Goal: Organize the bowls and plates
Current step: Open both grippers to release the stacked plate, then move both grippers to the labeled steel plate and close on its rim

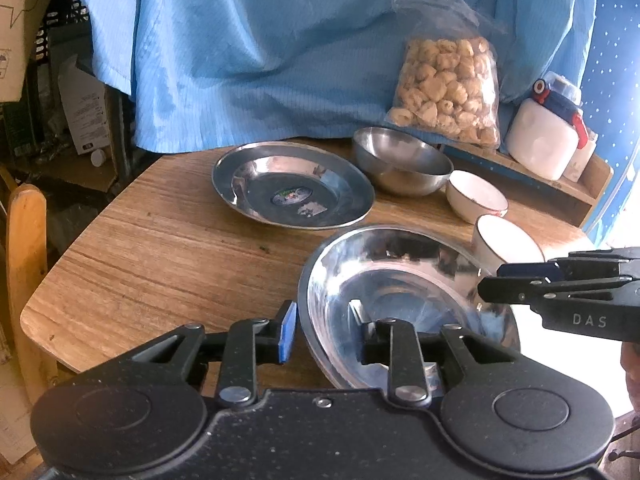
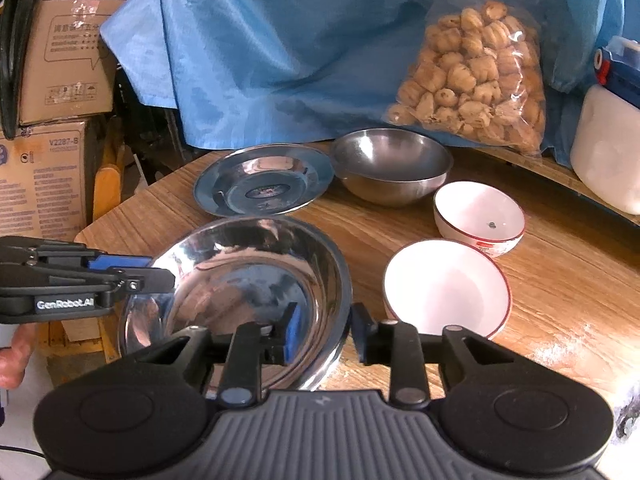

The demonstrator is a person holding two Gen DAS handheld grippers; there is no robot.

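a shiny steel bowl [image 2: 240, 292] sits at the near edge of the wooden table [image 1: 160, 248], with both grippers at its rim. the left gripper [image 1: 326, 332] straddles the bowl's left rim: its blue-padded finger stands outside the wall and the other finger inside, with a gap showing on both sides, so the jaws are released and not pressing. the right gripper [image 2: 324, 334] straddles the right rim the same way, one finger inside the bowl and one outside, also released with the rim loose between them.

farther in, toward the table's far edge, a flat steel plate [image 1: 292, 186] lies just beside a duller steel bowl [image 1: 400, 162]. two white bowls with red rims stand to the right: the nearer white bowl [image 2: 446, 288] just beside the shiny bowl, the farther white bowl [image 2: 478, 216] close behind it. a clear bag of snacks [image 2: 476, 80] leans against blue cloth [image 1: 280, 40] at the back.
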